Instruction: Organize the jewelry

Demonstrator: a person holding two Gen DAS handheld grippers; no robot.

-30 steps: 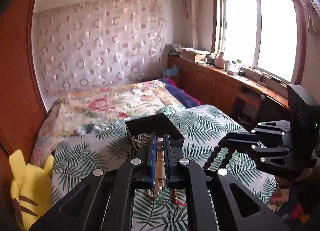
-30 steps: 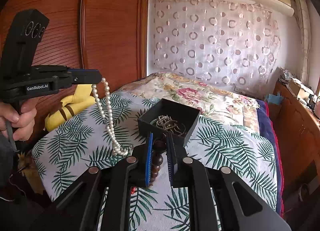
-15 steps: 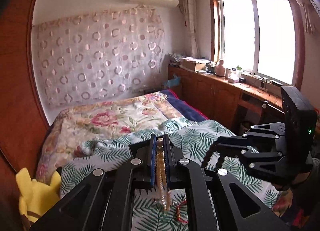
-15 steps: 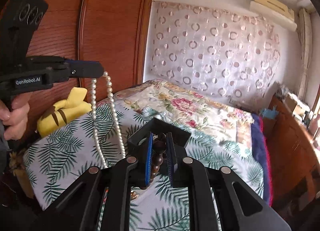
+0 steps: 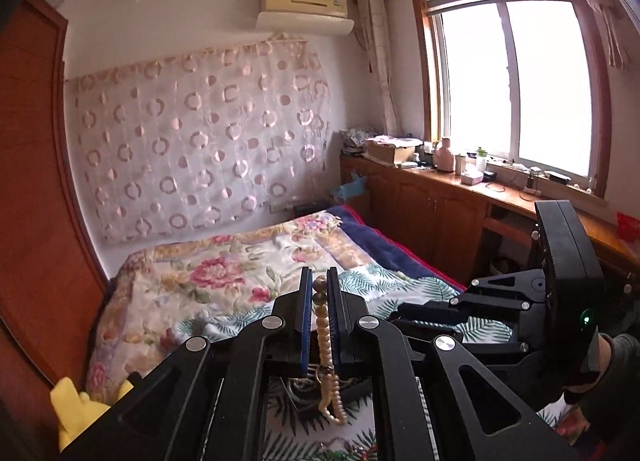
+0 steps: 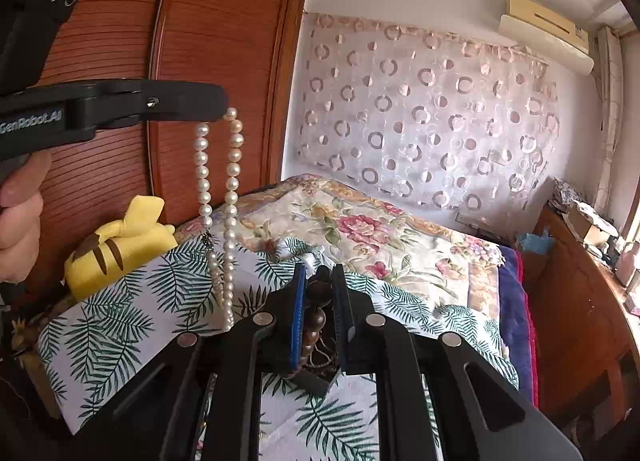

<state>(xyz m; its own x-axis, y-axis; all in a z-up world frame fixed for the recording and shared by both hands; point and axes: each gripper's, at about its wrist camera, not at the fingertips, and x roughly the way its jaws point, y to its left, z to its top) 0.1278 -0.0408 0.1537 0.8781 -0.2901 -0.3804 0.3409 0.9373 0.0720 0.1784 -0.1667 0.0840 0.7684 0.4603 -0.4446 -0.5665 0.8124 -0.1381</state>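
Note:
My left gripper (image 5: 319, 281) is shut on a pearl necklace (image 5: 326, 345), which hangs down in a long loop; the right wrist view shows the necklace (image 6: 230, 197) dangling from that gripper (image 6: 224, 111) high above the bed. My right gripper (image 6: 319, 275) is shut on a dark brown bead bracelet (image 6: 314, 313) that hangs between its fingers. The black jewelry box (image 6: 316, 375) lies below both grippers, mostly hidden behind them; it also shows in the left wrist view (image 5: 304, 389) with chains in it. The right gripper (image 5: 420, 311) shows at the right of the left wrist view.
The bed has a palm-leaf cloth (image 6: 120, 325) over a floral quilt (image 6: 360, 229). A yellow plush toy (image 6: 116, 241) lies at its left edge by a wooden wardrobe (image 6: 200, 41). A wooden counter (image 5: 460, 185) with clutter runs under the window on the right.
Both grippers have risen with their jewelry, and the views tilt upward. The pearl necklace now hangs clear of the bed. The black box has slid out of sight beneath the fingers.

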